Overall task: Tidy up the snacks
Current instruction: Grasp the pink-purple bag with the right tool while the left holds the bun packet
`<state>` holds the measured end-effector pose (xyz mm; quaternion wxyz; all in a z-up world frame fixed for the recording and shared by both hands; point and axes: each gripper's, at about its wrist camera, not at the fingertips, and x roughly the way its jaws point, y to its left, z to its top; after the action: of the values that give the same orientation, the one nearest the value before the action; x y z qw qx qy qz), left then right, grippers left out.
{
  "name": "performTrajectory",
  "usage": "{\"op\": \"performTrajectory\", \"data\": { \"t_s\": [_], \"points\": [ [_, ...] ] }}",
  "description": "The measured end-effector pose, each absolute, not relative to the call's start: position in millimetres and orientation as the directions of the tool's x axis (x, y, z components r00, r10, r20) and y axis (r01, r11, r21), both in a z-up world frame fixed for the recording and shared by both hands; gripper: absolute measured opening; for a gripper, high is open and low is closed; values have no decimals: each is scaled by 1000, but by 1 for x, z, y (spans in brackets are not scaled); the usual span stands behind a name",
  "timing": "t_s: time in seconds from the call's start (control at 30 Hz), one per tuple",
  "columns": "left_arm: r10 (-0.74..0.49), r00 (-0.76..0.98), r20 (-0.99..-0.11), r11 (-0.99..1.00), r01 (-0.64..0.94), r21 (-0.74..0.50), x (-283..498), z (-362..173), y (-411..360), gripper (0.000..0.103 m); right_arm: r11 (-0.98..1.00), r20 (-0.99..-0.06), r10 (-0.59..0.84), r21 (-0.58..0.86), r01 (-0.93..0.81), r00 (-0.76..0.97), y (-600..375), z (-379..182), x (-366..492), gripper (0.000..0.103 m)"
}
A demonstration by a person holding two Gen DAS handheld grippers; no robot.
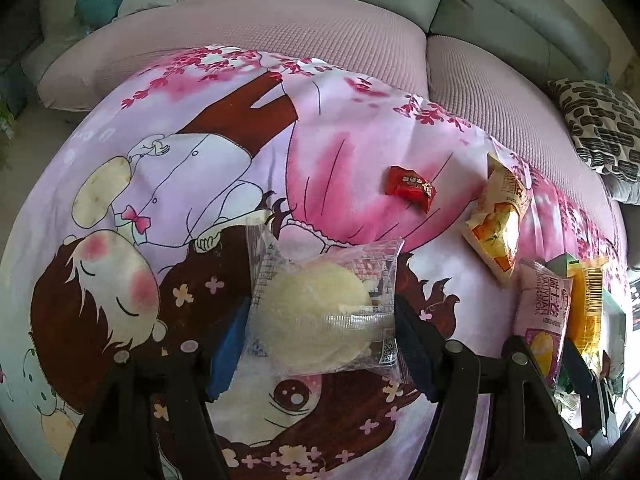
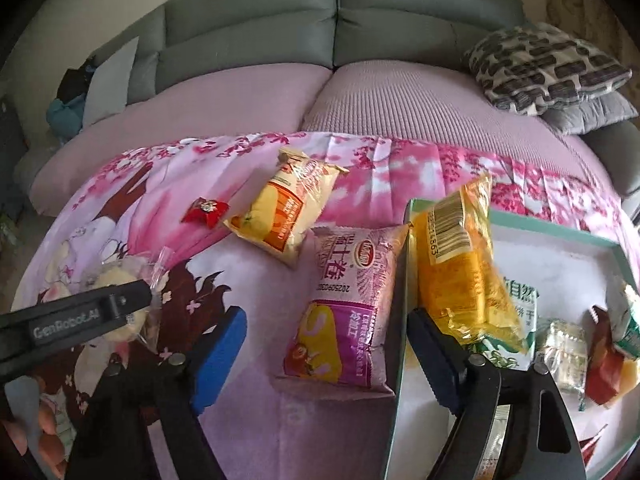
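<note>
Spread over a pink quilted sofa (image 2: 248, 92): a glossy cartoon-print cloth (image 1: 340, 140) strewn with crinkly snack packs. Clamped between the blue pads of the left gripper (image 1: 320, 344), a round pale pastry in clear film (image 1: 320, 320), raised just above the cloth. Splayed wide and holding nothing, the right gripper (image 2: 332, 344), straddling a pink-and-purple roll-cake pack (image 2: 348, 312) lying flat on the cloth. Beside it, a teal-rimmed white tray (image 2: 560, 224) with a shiny yellow bag (image 2: 460, 272) propped across its edge. Farther back, an orange-yellow pouch (image 2: 284, 208) and a small red candy (image 2: 206, 210).
</note>
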<state>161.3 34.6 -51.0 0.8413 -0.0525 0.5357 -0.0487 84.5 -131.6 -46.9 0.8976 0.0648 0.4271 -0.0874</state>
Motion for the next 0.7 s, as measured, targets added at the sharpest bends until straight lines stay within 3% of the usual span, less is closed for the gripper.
{"op": "performTrajectory", "data": {
  "t_s": [0.37,0.7],
  "points": [
    [-131,419,-899,991,31,-130,163,-53,31,72,968,-794,-97,64,242,600,-142,-57,95,77],
    [-140,417,-898,990,31,-141,164,-53,33,72,972,-745,-102,68,227,659,-140,-38,86,75]
  ]
}}
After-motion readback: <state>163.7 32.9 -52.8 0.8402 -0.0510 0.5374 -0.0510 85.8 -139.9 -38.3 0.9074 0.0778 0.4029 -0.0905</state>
